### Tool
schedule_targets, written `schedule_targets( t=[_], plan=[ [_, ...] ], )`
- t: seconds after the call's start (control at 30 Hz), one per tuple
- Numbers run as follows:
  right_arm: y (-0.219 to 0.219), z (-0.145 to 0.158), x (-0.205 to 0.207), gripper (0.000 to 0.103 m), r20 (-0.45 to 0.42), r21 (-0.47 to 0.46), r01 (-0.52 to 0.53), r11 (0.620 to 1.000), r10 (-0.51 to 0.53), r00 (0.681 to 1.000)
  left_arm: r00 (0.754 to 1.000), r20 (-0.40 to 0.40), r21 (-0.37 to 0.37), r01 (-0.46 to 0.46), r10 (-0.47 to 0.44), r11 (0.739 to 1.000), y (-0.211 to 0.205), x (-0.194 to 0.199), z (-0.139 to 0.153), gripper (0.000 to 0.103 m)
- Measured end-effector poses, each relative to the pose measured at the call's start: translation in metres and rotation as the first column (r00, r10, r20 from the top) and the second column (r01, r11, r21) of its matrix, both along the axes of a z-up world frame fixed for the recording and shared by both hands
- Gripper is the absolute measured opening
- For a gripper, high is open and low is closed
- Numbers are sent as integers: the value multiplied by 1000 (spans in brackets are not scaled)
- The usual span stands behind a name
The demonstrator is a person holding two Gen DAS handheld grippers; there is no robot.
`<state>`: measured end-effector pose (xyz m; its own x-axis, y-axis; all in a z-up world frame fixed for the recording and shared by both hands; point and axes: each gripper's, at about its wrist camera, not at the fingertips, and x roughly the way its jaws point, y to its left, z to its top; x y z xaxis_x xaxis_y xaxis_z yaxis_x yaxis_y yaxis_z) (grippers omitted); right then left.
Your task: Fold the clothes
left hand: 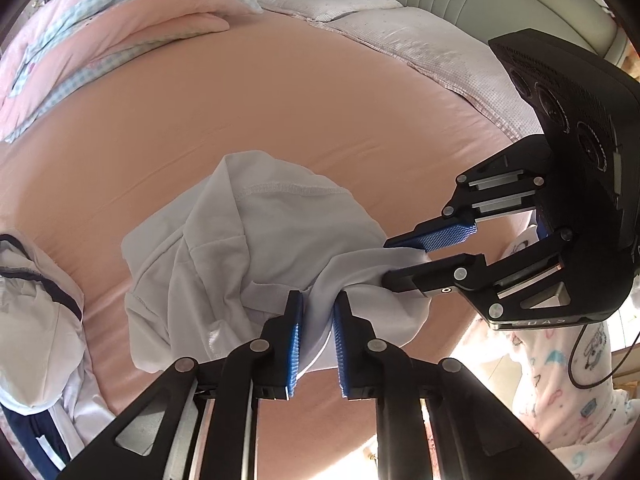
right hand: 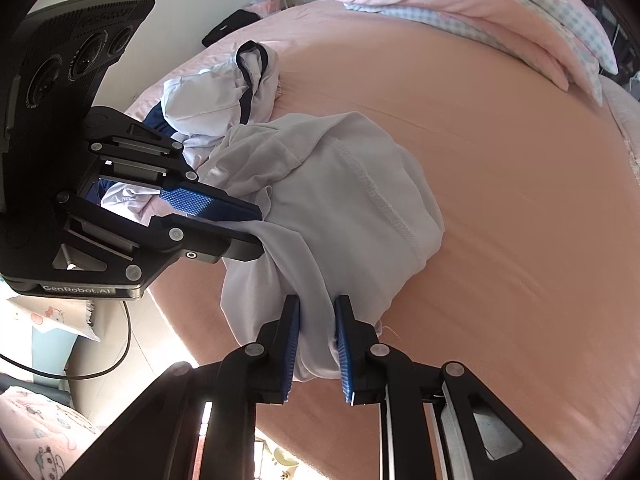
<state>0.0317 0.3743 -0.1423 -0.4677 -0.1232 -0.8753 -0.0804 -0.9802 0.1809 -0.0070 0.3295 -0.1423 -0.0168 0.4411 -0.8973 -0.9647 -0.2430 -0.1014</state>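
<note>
A crumpled white garment (left hand: 256,240) lies bunched on the pink bed sheet (left hand: 280,92); it also shows in the right wrist view (right hand: 344,196). My left gripper (left hand: 318,300) is shut on a fold of its near edge. My right gripper (right hand: 316,304) is shut on the same garment close by. In the left wrist view the right gripper (left hand: 386,260) comes in from the right, pinching the cloth. In the right wrist view the left gripper (right hand: 260,228) comes in from the left, also on the cloth.
A heap of white clothes with navy trim (left hand: 36,300) lies to the left, also in the right wrist view (right hand: 224,96). A folded pink checked quilt (left hand: 100,28) and pale pillows (left hand: 400,40) lie at the far side. The bed's near edge (right hand: 280,432) is just below the grippers.
</note>
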Motion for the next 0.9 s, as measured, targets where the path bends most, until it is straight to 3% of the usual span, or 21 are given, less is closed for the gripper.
schedule_targets(
  t=[0.17,0.43,0.57,0.67,0.77,0.9],
  plan=[
    [-3,6,1,8,-19,11,17,1000,-17,1000,999,-44,20,-22,23,1000,0,3,11,13],
    [-3,-8,-3,8,16,-10,46,999,-46,999,990,-128,108,-43,56,993,4,-8,49,13],
    [-2,-1,0,8,-34,10,82,997,-82,996,987,-135,92,-77,90,993,7,-21,48,13],
    [3,3,0,8,-52,7,108,994,-107,993,991,-86,71,-99,105,993,7,-31,42,14],
    [6,3,0,8,-55,-12,113,994,-114,992,990,-21,0,-141,141,990,6,-45,31,16],
    [5,1,0,8,-53,-12,117,993,-117,992,984,-18,-64,-181,180,981,10,-58,13,17]
  ],
)
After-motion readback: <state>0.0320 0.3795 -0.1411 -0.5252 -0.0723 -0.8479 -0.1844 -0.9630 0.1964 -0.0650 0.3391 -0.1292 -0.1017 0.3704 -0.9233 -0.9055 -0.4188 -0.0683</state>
